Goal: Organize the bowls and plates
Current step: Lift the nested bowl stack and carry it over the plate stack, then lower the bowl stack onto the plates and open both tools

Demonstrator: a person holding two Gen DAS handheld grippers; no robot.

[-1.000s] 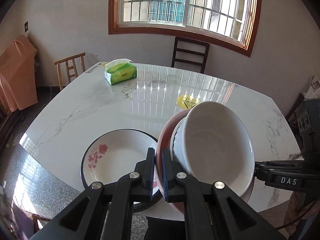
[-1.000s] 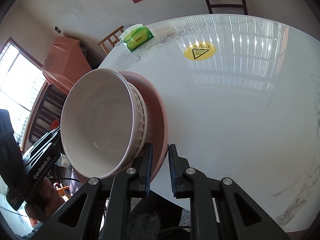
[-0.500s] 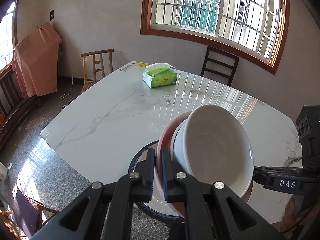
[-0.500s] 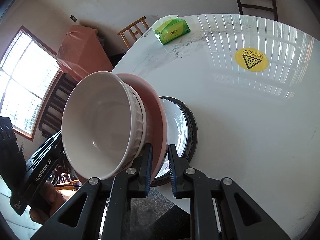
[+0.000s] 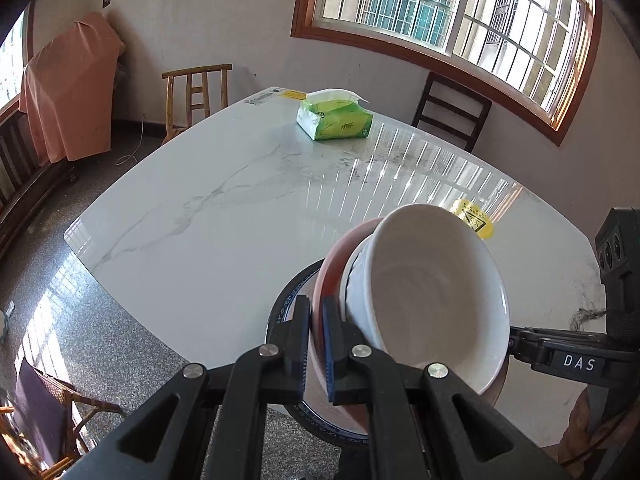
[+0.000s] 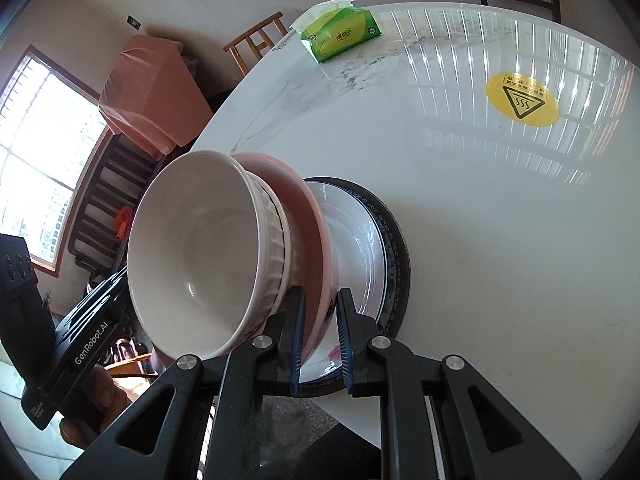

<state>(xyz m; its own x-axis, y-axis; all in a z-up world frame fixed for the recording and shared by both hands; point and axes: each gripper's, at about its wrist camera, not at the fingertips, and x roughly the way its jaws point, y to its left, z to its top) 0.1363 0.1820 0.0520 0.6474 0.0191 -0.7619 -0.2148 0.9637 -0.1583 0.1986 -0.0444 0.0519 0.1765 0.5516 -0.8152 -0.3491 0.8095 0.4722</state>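
A white ribbed bowl [image 5: 432, 292] [image 6: 208, 256] sits in a pink plate [image 5: 332, 256] [image 6: 304, 216]. Both grippers hold the pink plate by its rim from opposite sides. My left gripper [image 5: 316, 344] is shut on the rim. My right gripper [image 6: 320, 332] has its jaws slightly parted around the rim. The pair rests on or just over a white plate with a dark blue rim [image 6: 384, 240] [image 5: 288, 300] at the near edge of the marble table [image 5: 224, 216]; contact is not clear.
A green tissue pack [image 5: 334, 118] [image 6: 340, 34] lies at the far side of the table. A yellow warning sticker [image 6: 522, 98] [image 5: 472, 220] is on the tabletop. Wooden chairs [image 5: 196, 92] stand around it. An orange-covered item [image 5: 68, 88] is by the wall.
Both grippers carried the pink plate and white bowl left over the blue-rimmed plate and lowered them onto or just above it. The right jaws have opened slightly.
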